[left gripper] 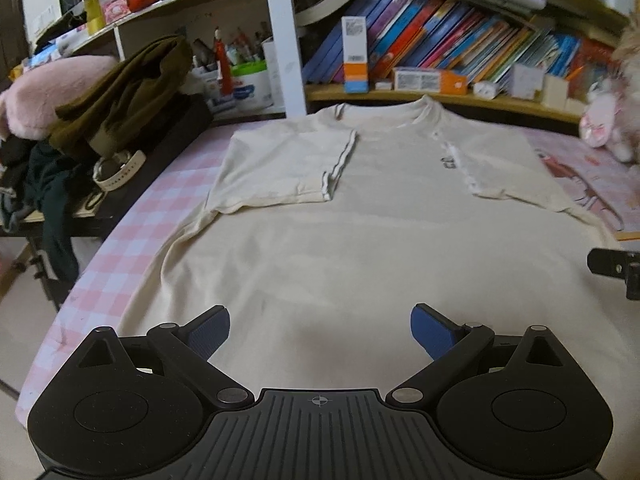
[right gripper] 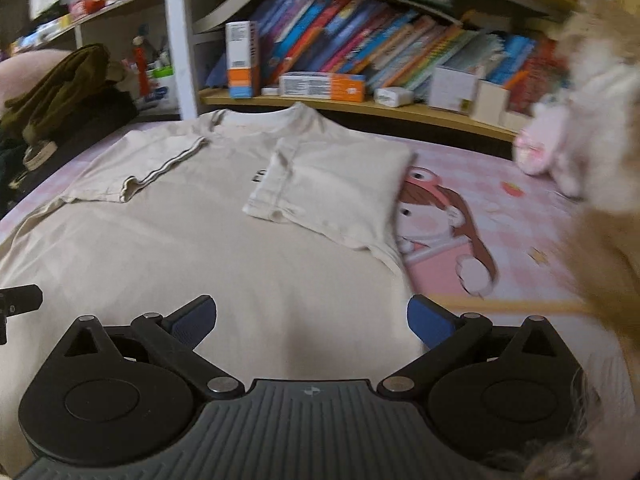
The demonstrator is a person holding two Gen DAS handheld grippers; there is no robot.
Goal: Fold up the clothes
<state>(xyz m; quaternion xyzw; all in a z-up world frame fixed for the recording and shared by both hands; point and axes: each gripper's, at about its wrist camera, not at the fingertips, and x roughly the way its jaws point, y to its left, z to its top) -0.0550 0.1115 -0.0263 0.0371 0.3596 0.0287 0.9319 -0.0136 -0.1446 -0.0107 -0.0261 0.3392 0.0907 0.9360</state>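
**Q:** Cream cotton everywhere — where exactly does the T-shirt [left gripper: 360, 240] lie?

**A:** Flat on the bed, over a pink checked sheet [left gripper: 132, 232], collar toward the bookshelf [left gripper: 440, 98]. Both short sleeves are folded inward onto the chest: the left sleeve [left gripper: 288, 164] shows a striped cuff, and the right sleeve [right gripper: 332, 188] covers part of a dark print on the chest. A cartoon girl printed on the sheet [right gripper: 436, 224] shows just beside the shirt's right edge.

**Q:** How is the left gripper [left gripper: 320, 332] posed?

**A:** It sits low over the hem end of the shirt, pointing along the garment toward the collar. Its blue-padded fingers [left gripper: 434, 330] stand wide apart with nothing between them, only cloth below. I cannot tell whether they touch the fabric.

**Q:** And the right gripper [right gripper: 312, 324]?

**A:** Much the same pose, near the shirt's right edge at the hem end. Its fingers [right gripper: 430, 326] are spread wide too, gripping nothing. The right-hand one lies about over the shirt's edge. A black part of each gripper shows at the edge of the other's view, so they are side by side.

**Q:** Anything around the bed?

**A:** An olive garment [left gripper: 128, 88] heaped to the left, leaning books [left gripper: 460, 40] on the shelf, and a pink plush toy [right gripper: 548, 148] at the right, blurred.
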